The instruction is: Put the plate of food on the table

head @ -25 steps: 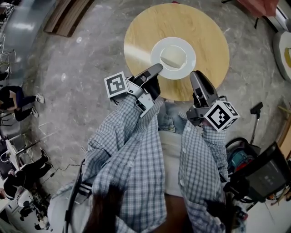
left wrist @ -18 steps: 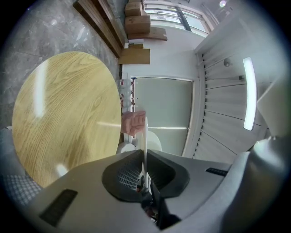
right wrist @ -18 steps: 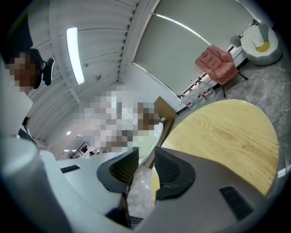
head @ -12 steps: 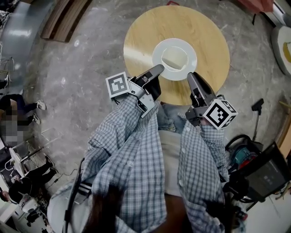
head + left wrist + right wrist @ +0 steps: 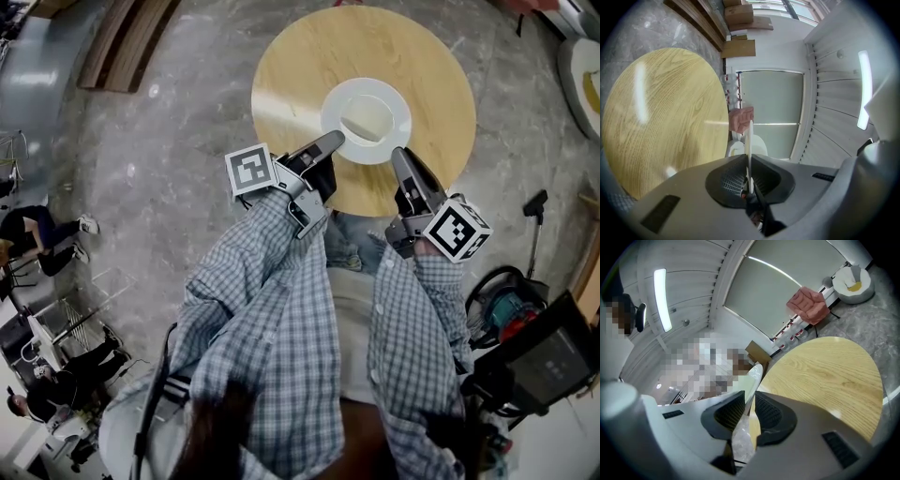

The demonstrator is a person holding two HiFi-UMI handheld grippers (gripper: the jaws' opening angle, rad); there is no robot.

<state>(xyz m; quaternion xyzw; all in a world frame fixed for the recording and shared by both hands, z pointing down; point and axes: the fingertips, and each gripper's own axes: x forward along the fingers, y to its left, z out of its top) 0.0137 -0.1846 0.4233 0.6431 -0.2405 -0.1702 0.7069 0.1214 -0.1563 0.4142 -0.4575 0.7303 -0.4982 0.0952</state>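
while the plate (image 5: 367,119) hangs over the middle of the round wooden worktop (image 5: 292,64), both tools grip it from the near side. the left tool (image 5: 331,143) is clamped on the near-left rim, which shows edge-on as a thin white line between its jaws in the left gripper view. the right tool (image 5: 400,157) is closed narrow on the near-right rim. a pale piece of food (image 5: 365,123) sits at the plate's centre. the plate lies just beyond both tool tips, away from the person, with bare wood on every side of it. the coming move looks to be straight down rather than sideways. whether the plate's underside already touches the wood cannot be told from these views. both tools seem about equally near.
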